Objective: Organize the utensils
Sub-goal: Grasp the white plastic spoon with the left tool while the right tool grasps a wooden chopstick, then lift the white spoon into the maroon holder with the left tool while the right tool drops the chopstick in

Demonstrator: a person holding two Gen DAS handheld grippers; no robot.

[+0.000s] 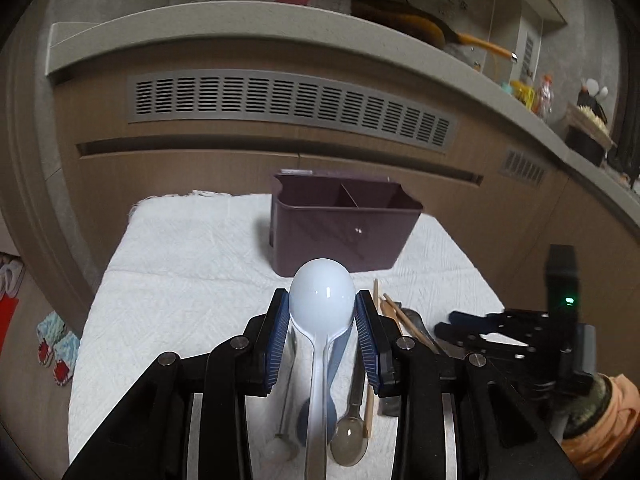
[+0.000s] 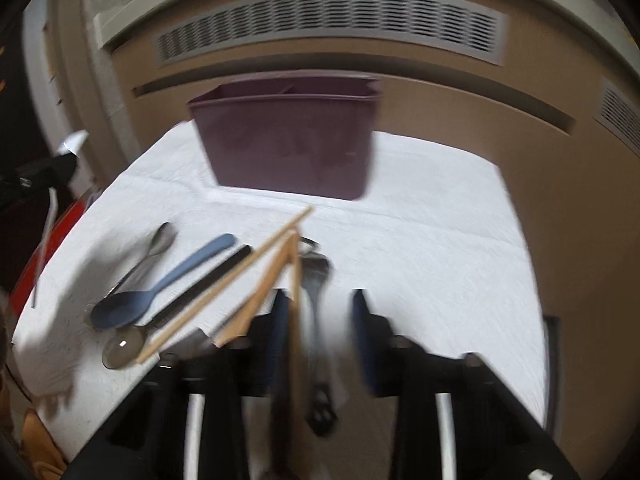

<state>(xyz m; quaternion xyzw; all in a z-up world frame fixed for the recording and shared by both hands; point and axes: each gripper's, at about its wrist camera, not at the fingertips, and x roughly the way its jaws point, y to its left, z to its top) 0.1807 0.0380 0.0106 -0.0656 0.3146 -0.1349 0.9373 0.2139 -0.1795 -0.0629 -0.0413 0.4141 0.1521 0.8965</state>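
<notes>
Utensils lie in a loose row on a white textured cloth (image 1: pixel 192 264) that covers the counter, near the front edge. A dark purple plastic caddy (image 1: pixel 344 232) stands upright on the cloth toward the far side, its inside split by a divider into compartments.

The left claw (image 1: pixel 322 334) is closed narrowly on a white plastic spoon (image 1: pixel 322 300). Its blue pads (image 1: pixel 278 340) press against both sides of the spoon just below the rounded bowl, which points toward the caddy, while the handle runs back between the fingers. The spoon is held above the cloth, nearer than the caddy.

Below the held spoon, on the cloth, lie a blue spoon (image 2: pixel 132 308), a smoky translucent spoon (image 2: pixel 122 346) with a dark handle, a metal spoon (image 2: pixel 162 240), and wooden chopsticks (image 2: pixel 236 276). The blue spoon and the metal spoon lie side by side to the left, their handles angled toward the far side. The chopsticks cross one another to the right of them, tips pointing toward the caddy.

The right claw (image 2: pixel 320 308) is spread wide and holds nothing. It hovers low over the right end of the row, with one chopstick and a dark slotted utensil (image 2: pixel 318 364) lying between its fingers. This view is blurred, so whether the fingers touch either one cannot be told.

Behind the counter rises a wood-toned wall with a long grey slatted vent (image 1: pixel 292 106).
</notes>
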